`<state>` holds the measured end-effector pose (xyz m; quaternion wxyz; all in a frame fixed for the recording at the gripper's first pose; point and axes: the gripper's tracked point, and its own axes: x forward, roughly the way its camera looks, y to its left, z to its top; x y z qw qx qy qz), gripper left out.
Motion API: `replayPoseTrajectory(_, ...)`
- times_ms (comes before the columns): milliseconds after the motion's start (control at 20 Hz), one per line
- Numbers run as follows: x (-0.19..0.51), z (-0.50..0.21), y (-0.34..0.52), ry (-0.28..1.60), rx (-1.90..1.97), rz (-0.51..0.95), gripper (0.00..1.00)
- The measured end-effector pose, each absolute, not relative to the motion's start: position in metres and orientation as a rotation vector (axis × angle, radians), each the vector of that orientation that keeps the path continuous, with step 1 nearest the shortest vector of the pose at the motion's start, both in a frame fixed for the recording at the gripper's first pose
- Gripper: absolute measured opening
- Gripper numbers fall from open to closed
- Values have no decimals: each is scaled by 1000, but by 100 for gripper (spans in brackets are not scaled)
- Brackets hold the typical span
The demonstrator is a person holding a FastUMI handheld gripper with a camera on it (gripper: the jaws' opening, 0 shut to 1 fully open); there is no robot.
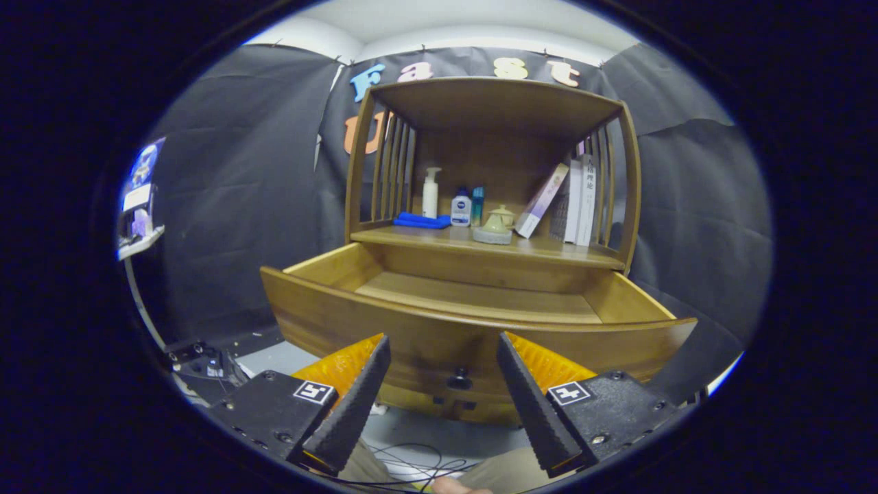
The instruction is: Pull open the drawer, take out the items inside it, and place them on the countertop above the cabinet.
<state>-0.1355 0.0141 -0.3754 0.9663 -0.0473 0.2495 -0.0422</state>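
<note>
Gripper view: drawer [473, 336] pulled open, apparently empty, items on countertop [549, 248] at twelve o'clock. Gripper [442, 357] gapes wide, holding nothing. Task looks finished; withdraw.

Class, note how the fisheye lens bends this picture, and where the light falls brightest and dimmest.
Gripper view: the open drawer front bows into a curve; the countertop items are softly lit and legible; the cloth walls stay dark; the open gripper fingers loom large, wide apart.

Wooden drawer [473, 329] pulled open, curved front, dark knob [459, 379]; bare inside; bottles, teapot, books on countertop [549, 248] above
</note>
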Motion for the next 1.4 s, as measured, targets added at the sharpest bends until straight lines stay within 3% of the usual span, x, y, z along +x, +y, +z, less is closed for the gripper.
replayPoseTrajectory(300, -126, -415, 4, 602, -16, -177, 99)
replayPoseTrajectory(700, -103, -415, 6, 582, -5, -218, 98)
replayPoseTrajectory(1400, 22, -422, -33, 544, -11, -299, 99)
